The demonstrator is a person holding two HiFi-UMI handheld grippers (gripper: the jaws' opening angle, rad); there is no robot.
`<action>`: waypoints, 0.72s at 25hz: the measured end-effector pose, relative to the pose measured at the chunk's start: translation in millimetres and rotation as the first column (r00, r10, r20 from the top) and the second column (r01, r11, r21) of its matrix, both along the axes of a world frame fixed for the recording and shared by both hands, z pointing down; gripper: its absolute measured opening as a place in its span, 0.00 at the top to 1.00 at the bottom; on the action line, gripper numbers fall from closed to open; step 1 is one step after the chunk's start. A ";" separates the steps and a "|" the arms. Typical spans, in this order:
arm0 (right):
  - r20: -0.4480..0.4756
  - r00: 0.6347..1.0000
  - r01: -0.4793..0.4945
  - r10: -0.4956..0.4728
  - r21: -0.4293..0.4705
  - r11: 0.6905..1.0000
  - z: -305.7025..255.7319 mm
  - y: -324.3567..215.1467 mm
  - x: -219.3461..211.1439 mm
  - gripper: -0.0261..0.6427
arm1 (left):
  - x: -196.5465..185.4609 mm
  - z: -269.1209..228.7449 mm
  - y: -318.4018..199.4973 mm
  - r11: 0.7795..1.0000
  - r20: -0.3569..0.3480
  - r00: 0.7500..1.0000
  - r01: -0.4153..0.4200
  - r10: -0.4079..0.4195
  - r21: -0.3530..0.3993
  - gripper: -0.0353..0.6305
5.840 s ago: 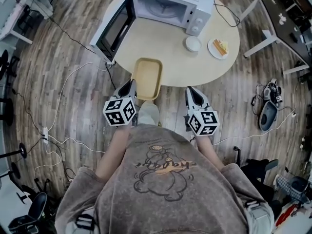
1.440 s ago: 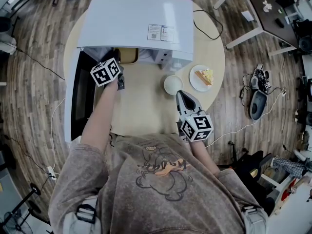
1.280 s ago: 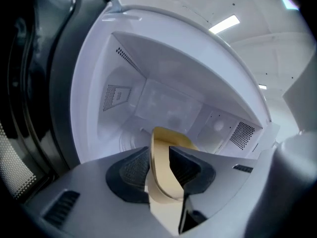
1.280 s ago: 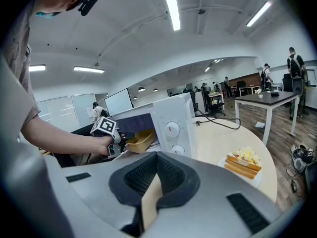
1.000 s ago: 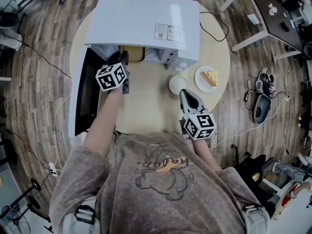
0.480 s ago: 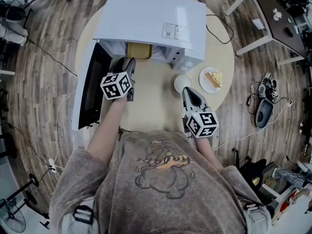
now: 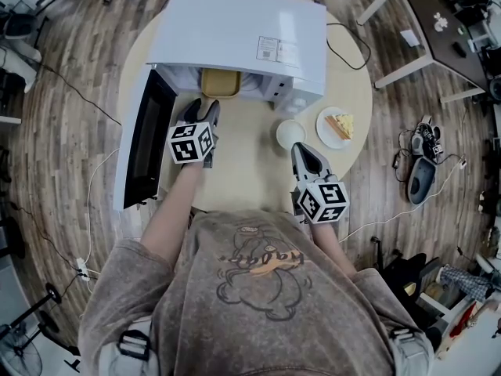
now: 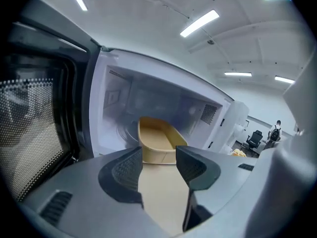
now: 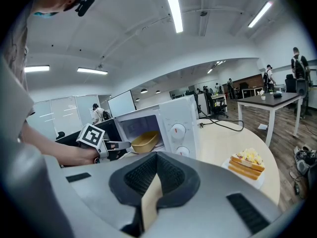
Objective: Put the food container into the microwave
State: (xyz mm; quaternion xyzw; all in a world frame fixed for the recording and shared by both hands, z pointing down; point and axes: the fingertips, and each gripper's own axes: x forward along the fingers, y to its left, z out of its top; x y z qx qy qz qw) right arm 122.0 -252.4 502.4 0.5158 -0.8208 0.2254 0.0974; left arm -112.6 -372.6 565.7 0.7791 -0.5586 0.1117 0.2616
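At the bottom of the head view, a person in a grey printed shirt is leaning over a round worktop (image 7: 249,163) and holding a tool in each hand. The right tool (image 7: 300,150) is hovering low, right of centre, over the near part of the worktop. Its jaws are pressing together with nothing held between them (its own view shows the pads meeting). Just beyond its tip, a small white bowl (image 7: 290,134) is sitting on the worktop. To the right of the bowl, a plate of cake (image 7: 337,125) is resting near the edge.

Left of centre, the left tool (image 7: 201,107) is pointing at the microwave's opening. Its jaws are standing apart and gripping nothing (only bare worktop is showing between them).

Further up, the white microwave (image 7: 239,30) is filling the upper middle of the frame, and its dark door (image 7: 145,143) is swinging wide to the left. The tan food container (image 7: 218,83) is sitting inside the cavity with its near end close to the opening. It is lying just past the left tool's tips and clear of them.
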 end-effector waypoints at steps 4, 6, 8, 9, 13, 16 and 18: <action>-0.001 1.000 -0.010 0.010 -0.005 1.000 0.4 2.0 3.0 0.95 | 4.1 2.7 -4.1 1.000 0.019 1.000 -0.015 0.015 -0.005 0.62; -0.002 1.000 -0.014 0.014 -0.006 1.000 0.1 2.0 3.4 0.95 | 5.1 3.7 -8.4 1.000 0.024 1.000 -0.017 0.018 -0.008 0.62; -0.002 1.000 -0.017 0.017 -0.005 1.000 -0.3 1.9 3.5 0.95 | 5.3 5.0 -12.5 1.000 0.031 0.999 -0.019 0.019 -0.010 0.62; -0.002 1.000 -0.019 0.019 -0.004 1.000 -0.6 2.0 3.8 0.95 | 5.3 5.4 -14.4 1.000 0.035 0.999 -0.019 0.019 -0.009 0.62; -0.003 0.999 -0.032 0.032 -0.005 0.999 -1.5 2.0 8.0 0.95 | 6.3 5.8 -22.3 1.000 0.047 0.999 -0.019 0.019 -0.007 0.62; -0.005 0.999 -0.044 0.044 -0.007 0.999 -1.1 1.5 11.7 0.95 | 7.1 6.1 -28.6 1.000 0.053 0.998 -0.018 0.018 -0.005 0.62; -0.006 0.999 -0.051 0.051 -0.009 0.999 -0.6 1.0 14.3 0.95 | 8.1 6.4 -32.7 1.000 0.057 0.998 -0.019 0.019 -0.003 0.62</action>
